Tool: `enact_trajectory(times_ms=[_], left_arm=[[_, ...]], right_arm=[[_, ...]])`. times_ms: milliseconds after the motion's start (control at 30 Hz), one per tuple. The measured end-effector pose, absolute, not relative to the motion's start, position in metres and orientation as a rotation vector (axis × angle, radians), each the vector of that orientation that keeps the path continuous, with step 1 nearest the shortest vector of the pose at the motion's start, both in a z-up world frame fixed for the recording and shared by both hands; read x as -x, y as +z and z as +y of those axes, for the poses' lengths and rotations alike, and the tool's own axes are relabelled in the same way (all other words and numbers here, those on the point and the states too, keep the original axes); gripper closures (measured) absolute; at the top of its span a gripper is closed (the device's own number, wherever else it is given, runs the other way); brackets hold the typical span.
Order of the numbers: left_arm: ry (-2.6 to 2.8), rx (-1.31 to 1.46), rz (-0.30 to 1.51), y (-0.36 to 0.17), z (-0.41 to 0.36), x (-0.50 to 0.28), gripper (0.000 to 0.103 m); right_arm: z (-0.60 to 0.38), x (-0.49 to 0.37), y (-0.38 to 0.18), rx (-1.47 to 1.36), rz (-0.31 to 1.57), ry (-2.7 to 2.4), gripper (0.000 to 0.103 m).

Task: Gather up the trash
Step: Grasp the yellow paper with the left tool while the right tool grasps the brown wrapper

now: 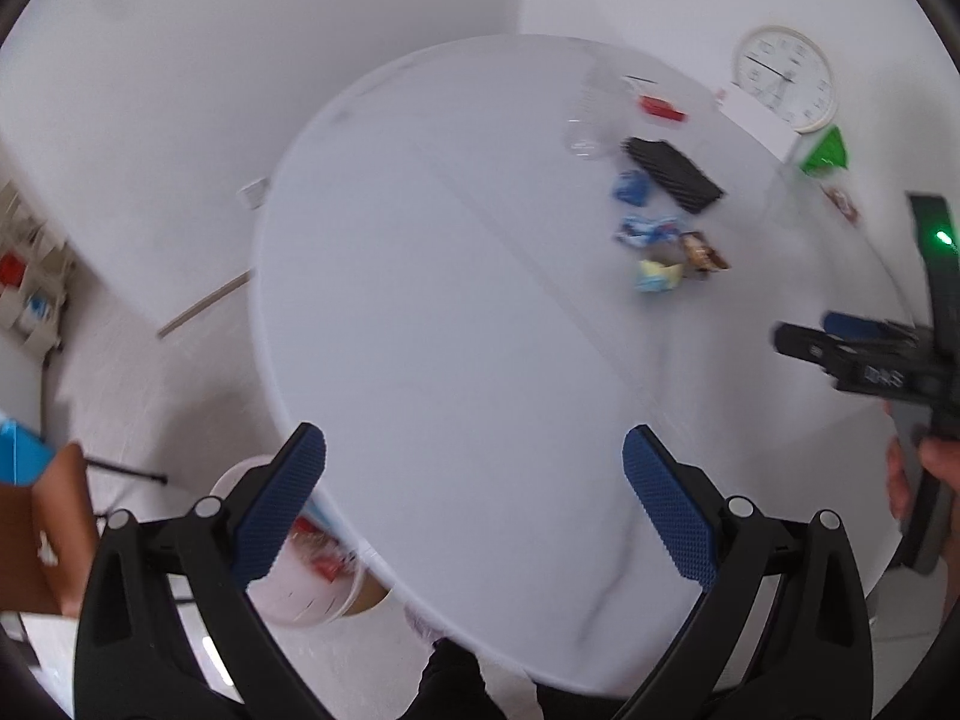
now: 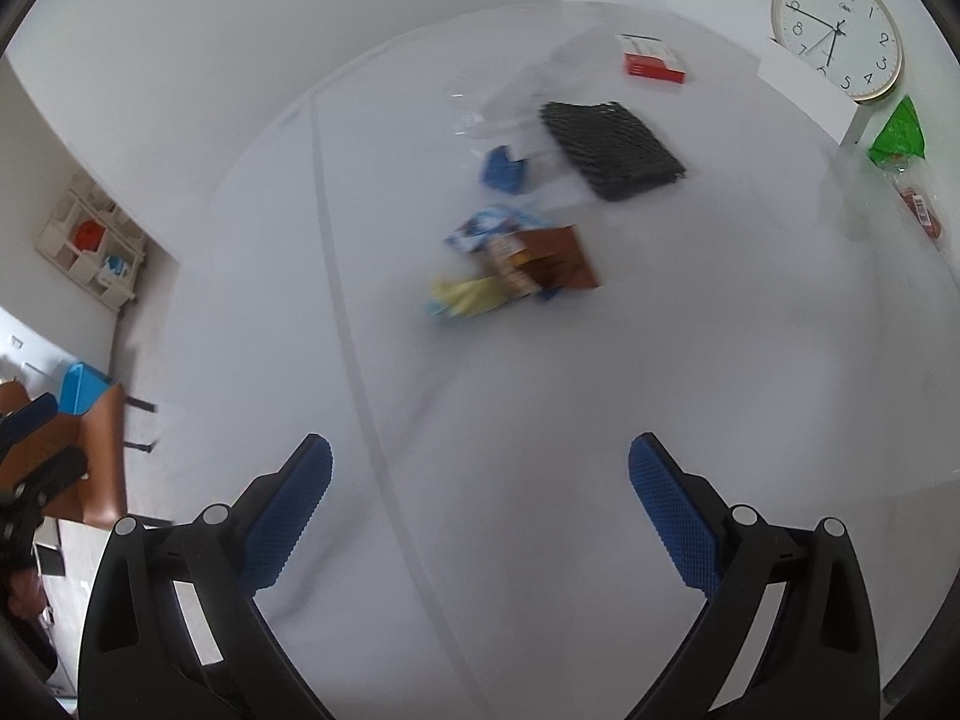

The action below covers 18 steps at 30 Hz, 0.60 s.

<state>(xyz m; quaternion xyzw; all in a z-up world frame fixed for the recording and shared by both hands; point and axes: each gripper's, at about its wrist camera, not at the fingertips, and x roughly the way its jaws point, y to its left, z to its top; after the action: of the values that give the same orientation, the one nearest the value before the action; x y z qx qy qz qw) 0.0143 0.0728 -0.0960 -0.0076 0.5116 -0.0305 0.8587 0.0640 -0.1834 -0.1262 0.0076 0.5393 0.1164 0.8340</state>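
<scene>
Trash lies in a small heap on the round white table (image 2: 540, 420): a brown wrapper (image 2: 552, 258), a yellow wrapper (image 2: 465, 295), a blue-white wrapper (image 2: 486, 225) and a blue scrap (image 2: 504, 171). The same heap shows in the left wrist view, with the yellow wrapper (image 1: 659, 275) and brown wrapper (image 1: 703, 252). My left gripper (image 1: 474, 504) is open and empty over the table's near edge. My right gripper (image 2: 480, 510) is open and empty, well short of the heap. It also shows in the left wrist view (image 1: 840, 348). A white bin (image 1: 312, 576) holding trash stands on the floor under the table edge.
A black mesh pad (image 2: 612, 147), a red box (image 2: 651, 63), clear plastic (image 2: 528, 90), a green bag (image 2: 897, 135) and a wall clock (image 2: 837, 30) are at the back. A brown chair (image 2: 90, 450) and a shelf (image 2: 90, 249) stand left.
</scene>
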Motion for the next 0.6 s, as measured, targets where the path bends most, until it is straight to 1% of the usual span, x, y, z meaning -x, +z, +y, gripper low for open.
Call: enact_trajectory(times_ms=[167,367,467,533,600], left_arm=[[-0.124,0.04,1.08,-0.106,0.032,-0.048,0.008],[-0.141,0.014,1.097,-0.127,-0.009,-0.089,0.008],[-0.161,-0.014,1.105,-0.137,-0.031,-0.105,0.008],[-0.172,-0.024,1.114,-0.145,-0.043,-0.117,0.01],[-0.178,-0.027,1.129,-0.154,-0.052,-0.127,0.011]], right_arm=[[-0.202,-0.108,-0.147,0.006,1.151,0.264,0.005],[-0.211,-0.162,-0.173,0.035,1.174,0.324,0.015],[-0.208,-0.178,-0.184,0.049,1.19,0.366,0.015],[-0.206,-0.186,-0.192,0.047,1.209,0.393,0.018],[-0.207,-0.194,-0.2,0.025,1.237,0.429,0.027]])
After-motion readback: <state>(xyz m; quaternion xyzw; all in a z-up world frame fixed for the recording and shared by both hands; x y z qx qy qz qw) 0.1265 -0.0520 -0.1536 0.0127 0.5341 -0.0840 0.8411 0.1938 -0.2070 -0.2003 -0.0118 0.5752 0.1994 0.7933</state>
